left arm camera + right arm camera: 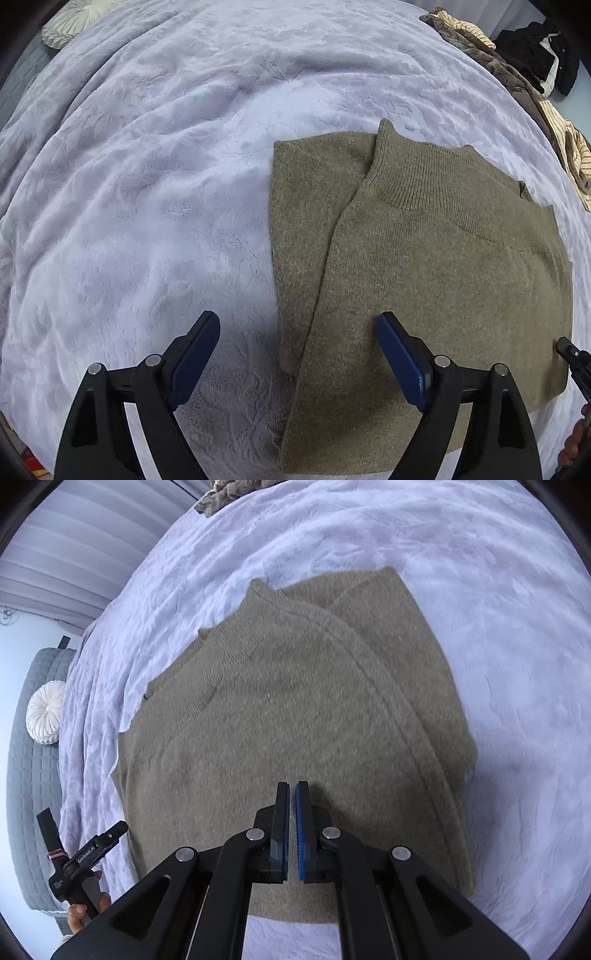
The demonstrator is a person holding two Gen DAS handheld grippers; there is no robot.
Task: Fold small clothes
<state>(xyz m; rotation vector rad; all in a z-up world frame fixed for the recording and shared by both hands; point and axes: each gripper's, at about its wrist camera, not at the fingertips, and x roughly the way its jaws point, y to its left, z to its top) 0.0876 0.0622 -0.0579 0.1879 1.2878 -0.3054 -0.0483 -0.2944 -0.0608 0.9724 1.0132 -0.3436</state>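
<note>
An olive-brown knit sweater (424, 266) with a ribbed high collar lies flat on the lilac blanket (147, 184), one side folded in over the body. My left gripper (297, 325) is wide open and empty, above the sweater's left edge near the hem. In the right wrist view the sweater (295, 709) fills the middle. My right gripper (292, 794) is shut with nothing between its pads, above the sweater's lower part. The left gripper (86, 856) shows at the lower left there; the right gripper's tip (570, 354) shows at the right edge of the left wrist view.
A pile of other clothes (517, 66), brown, striped and black, lies at the bed's far right edge. A white round pillow (46, 712) rests on a grey quilted headboard (33, 812). Pale curtains (81, 546) hang behind.
</note>
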